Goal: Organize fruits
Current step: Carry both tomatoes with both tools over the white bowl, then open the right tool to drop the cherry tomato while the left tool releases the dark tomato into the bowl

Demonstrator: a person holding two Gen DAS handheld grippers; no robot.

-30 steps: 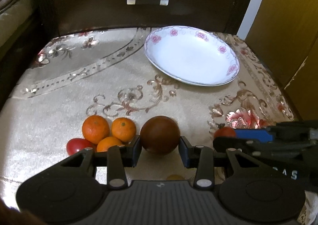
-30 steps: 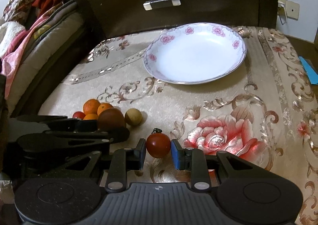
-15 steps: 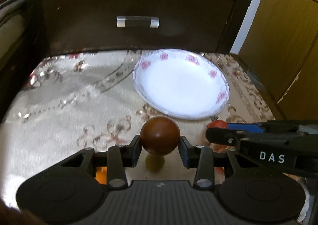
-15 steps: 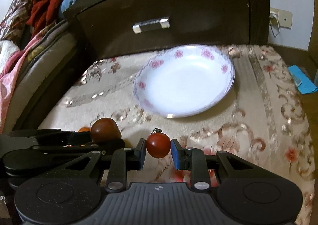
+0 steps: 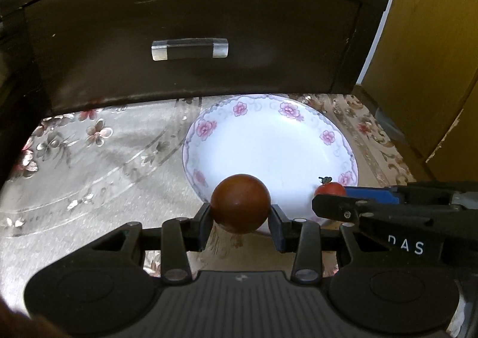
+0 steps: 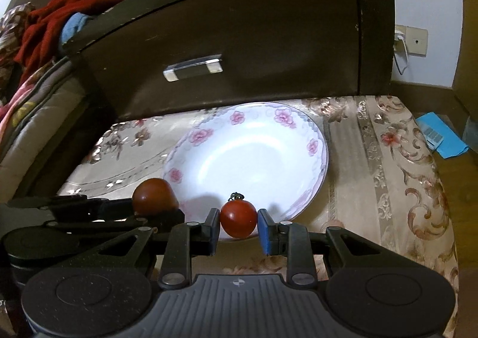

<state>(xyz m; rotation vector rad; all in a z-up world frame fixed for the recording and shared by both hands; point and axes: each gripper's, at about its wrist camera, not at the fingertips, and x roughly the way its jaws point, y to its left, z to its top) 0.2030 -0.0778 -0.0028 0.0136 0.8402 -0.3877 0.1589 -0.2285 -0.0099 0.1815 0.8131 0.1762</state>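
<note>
Your left gripper [image 5: 240, 224] clamps the round brown fruit [image 5: 240, 203] over the plate's [image 6: 298, 188] near rim. Your right gripper [image 6: 238, 229], jaws just easing apart, holds the tomato [image 6: 238, 218] stem-up.

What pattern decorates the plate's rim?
Pink flowers on the white plate, clearest in the right wrist view.

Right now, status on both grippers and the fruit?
Left gripper clamps brown fruit. Right gripper holds tomato, jaws just easing. Both over plate rim. Nothing blocking.
</note>
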